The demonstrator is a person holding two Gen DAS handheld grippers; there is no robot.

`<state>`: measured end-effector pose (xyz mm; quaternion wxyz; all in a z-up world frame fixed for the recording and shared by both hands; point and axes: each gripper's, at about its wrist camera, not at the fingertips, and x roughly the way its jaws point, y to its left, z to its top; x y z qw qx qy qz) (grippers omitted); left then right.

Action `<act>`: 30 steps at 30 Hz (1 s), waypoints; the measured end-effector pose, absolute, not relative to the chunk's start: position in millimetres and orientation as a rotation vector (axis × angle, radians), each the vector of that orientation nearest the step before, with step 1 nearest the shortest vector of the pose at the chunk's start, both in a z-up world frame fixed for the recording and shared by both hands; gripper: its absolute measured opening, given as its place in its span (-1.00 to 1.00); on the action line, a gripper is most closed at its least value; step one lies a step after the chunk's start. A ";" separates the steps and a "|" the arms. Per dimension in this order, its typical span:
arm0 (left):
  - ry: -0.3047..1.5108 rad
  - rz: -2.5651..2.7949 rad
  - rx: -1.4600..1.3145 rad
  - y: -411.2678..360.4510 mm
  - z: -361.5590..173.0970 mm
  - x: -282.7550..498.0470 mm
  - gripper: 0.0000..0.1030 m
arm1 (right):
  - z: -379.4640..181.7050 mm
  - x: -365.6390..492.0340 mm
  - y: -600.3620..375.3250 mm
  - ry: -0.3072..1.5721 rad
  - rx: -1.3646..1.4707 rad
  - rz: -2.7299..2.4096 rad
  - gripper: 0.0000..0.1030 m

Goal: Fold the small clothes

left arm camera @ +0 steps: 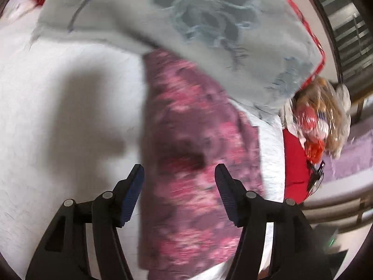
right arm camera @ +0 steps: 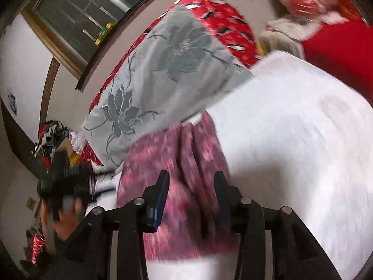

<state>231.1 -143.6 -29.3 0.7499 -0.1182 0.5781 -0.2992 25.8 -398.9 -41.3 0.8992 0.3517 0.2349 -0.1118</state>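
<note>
Both tongs, left (left arm camera: 179,175) and right (right arm camera: 191,182), gape over my pink floral garment (left arm camera: 198,158), mid-frame, narrowed lengthwise; cross-folds remain, I judge.

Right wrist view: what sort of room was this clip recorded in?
Most likely a bedroom at home. The pink floral garment lies on a white textured bedspread, a grey flower-print pillow sits behind it, and a window runs along the wall above.
</note>
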 end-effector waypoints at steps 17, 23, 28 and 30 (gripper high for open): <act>1.123 -0.640 -0.207 -149.7 -52.9 223.6 0.57 | -64.0 131.0 -436.0 0.592 0.678 -0.302 -0.85; 1.135 -0.639 -0.152 -165.0 -57.2 221.9 0.58 | -75.6 129.2 -430.6 0.673 0.702 -0.333 -0.68; 1.121 -0.626 -0.128 -164.6 -52.4 218.7 0.57 | -70.0 105.6 -423.7 0.680 0.735 -0.279 -0.34; 1.119 -0.626 -0.127 -163.8 -52.2 217.6 0.57 | -73.6 93.2 -420.5 0.681 0.763 -0.271 -0.21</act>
